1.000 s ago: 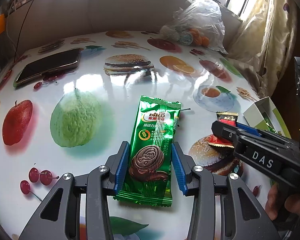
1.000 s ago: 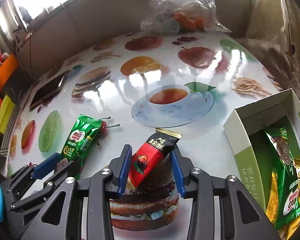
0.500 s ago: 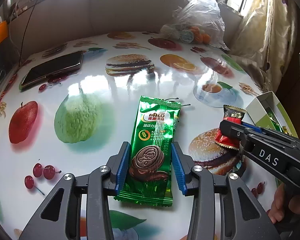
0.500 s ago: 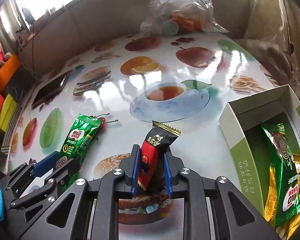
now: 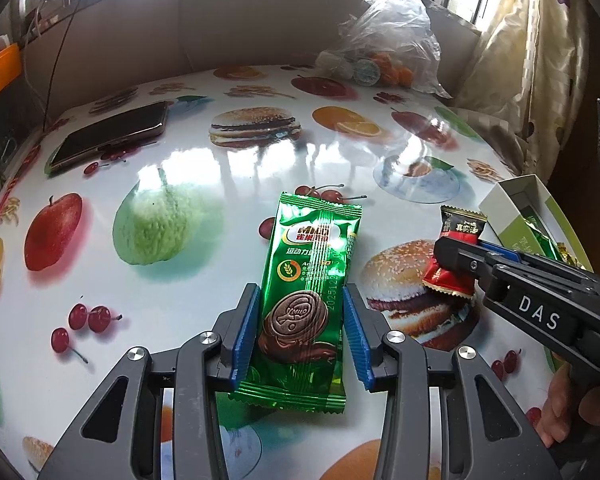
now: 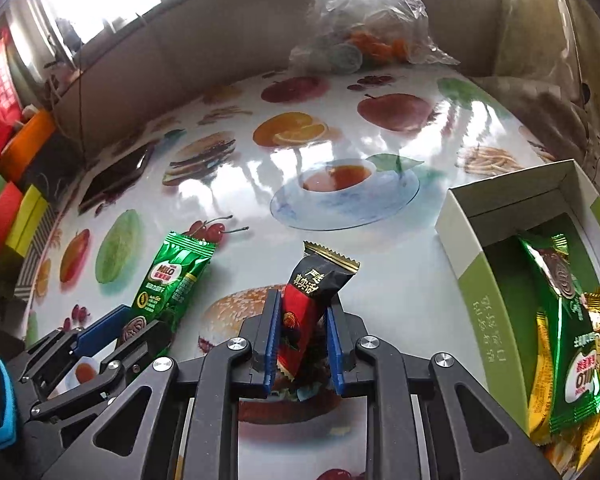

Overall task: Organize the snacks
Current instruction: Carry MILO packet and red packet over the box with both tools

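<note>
A green Milo biscuit packet (image 5: pixel 308 272) lies lengthwise between the blue pads of my left gripper (image 5: pixel 300 294), which is shut on its lower half. The same packet (image 6: pixel 172 276) and left gripper (image 6: pixel 140 326) show at the lower left of the right wrist view. My right gripper (image 6: pixel 305 300) is shut on a red and black snack packet (image 6: pixel 320 276), which sticks up tilted above the burger print. From the left wrist view this red packet (image 5: pixel 456 228) sits in the right gripper (image 5: pixel 446 254). A white and green open box (image 6: pixel 476 292) at the right holds green and yellow packets.
A phone (image 5: pixel 112 132) lies at the far left of the fruit-print table (image 5: pixel 180 184). A clear plastic bag with oranges (image 5: pixel 384 52) sits at the back, beside a curtain (image 5: pixel 540 60). Coloured boxes (image 6: pixel 16 216) stand off the table's left side. A hand (image 5: pixel 572 412) holds the right gripper.
The right jaws closed from wide apart onto the red and black packet, which now stands more upright. The left gripper kept its hold and the green packet shifted slightly against the table print.
</note>
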`<state>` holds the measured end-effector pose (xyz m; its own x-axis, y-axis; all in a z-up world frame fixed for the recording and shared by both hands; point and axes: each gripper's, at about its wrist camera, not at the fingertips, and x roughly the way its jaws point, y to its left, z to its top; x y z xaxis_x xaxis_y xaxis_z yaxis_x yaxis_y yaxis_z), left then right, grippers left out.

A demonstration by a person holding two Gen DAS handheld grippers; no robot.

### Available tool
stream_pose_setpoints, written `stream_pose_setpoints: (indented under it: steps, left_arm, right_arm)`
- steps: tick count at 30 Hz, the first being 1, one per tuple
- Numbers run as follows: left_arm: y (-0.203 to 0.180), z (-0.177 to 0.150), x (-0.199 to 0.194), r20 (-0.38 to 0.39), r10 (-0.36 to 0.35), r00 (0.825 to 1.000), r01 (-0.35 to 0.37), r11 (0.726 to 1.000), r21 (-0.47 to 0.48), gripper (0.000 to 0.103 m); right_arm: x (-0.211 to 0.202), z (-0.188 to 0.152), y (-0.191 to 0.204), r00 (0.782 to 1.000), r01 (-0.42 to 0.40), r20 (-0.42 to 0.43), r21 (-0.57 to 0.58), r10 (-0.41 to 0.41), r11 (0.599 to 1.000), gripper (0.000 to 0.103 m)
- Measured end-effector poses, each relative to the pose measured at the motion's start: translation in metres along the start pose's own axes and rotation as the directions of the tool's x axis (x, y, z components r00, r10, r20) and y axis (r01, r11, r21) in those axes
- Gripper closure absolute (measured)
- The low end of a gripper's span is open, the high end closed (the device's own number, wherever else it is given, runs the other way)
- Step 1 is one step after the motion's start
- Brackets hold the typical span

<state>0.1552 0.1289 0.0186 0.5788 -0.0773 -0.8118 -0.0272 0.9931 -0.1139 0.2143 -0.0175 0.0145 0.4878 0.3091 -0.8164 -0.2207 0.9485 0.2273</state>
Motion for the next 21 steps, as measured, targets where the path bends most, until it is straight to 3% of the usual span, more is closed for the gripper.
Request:
stream_pose_setpoints:
  steps: [21]
  left_arm:
    - [-0.027, -0.002, -0.046, 0.073, -0.031, 0.997, 0.028, 0.999, 0.040, 0.061]
  right_arm:
    - [-0.056, -0.014, -0.009, 0.998, -0.025, 0.066, 0.003, 0.024, 1.000, 0.083]
